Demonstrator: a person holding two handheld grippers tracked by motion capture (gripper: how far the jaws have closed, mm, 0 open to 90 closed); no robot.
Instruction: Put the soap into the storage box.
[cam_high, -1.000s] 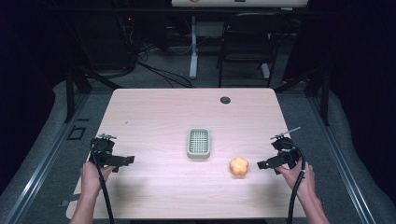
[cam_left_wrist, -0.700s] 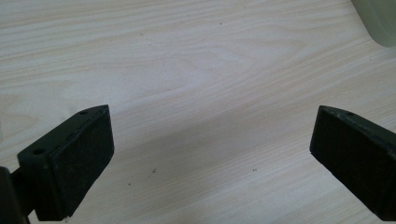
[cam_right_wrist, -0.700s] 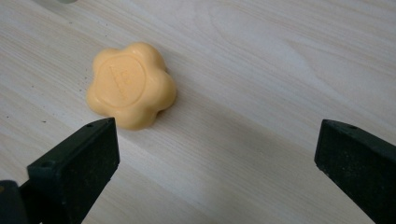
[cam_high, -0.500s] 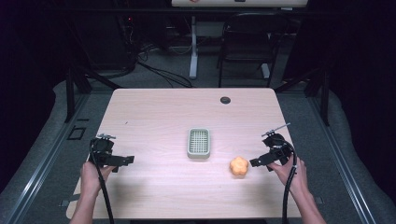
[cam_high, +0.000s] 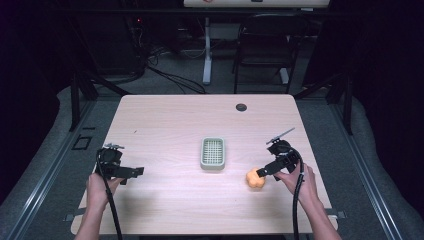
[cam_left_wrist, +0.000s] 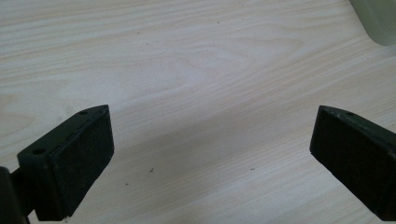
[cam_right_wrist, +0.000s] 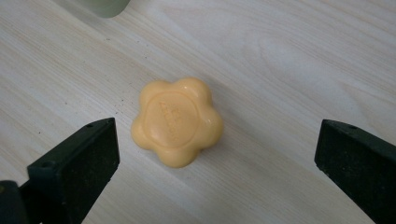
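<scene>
Wood table (cam_high: 175, 125) | right tool (cam_right_wrist: 217, 154) spread over soap (cam_right_wrist: 176, 121) | embossed lettering unreadable

Wooden table (cam_high: 165, 120) (pale grain) carries soap (cam_high: 255, 179) and tray (cam_high: 212, 153).

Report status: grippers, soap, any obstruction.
Right gripper open, fingers either side of the orange flower-shaped soap, not touching. Left gripper open over bare table. Nothing in the way.
</scene>
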